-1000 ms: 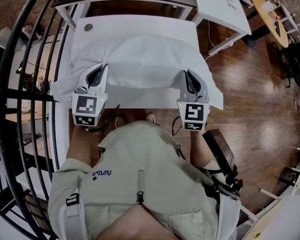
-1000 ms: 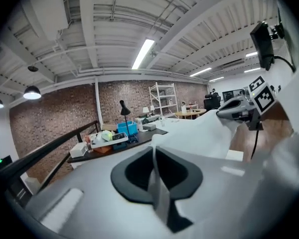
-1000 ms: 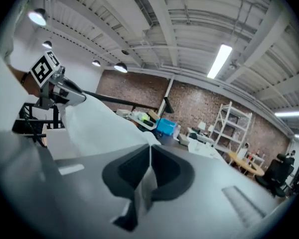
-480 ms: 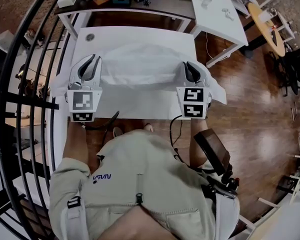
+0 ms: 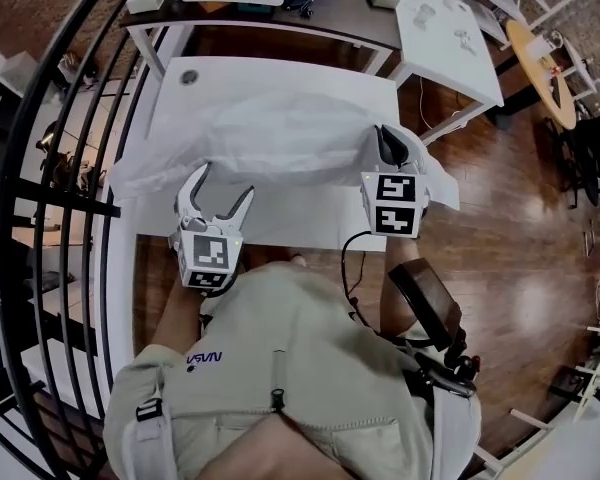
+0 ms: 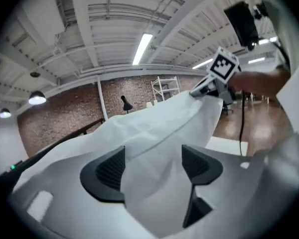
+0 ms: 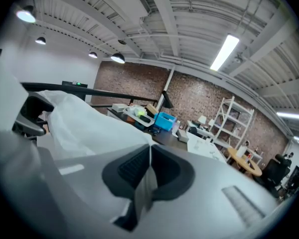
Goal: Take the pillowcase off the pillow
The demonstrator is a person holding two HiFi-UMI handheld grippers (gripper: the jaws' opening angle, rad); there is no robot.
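White fabric everywhere, lol. Nearest me, the left gripper (image 5: 225,183) has just been opening, and its jaws are wide with slack pillowcase (image 5: 280,133) cloth lying loose between them, unpinched. The right gripper (image 5: 385,138) is clamped on the case's near right corner. The pillowcase sprawls across the white table (image 5: 300,223) beyond both. Looks like a regrip to me: next, the left needs a fresh bite, then a pull.

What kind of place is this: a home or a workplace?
Probably a workplace, perhaps a loft-style lab or workshop: bare brick wall, strip light under exposed ceiling beams, metal shelving rack.
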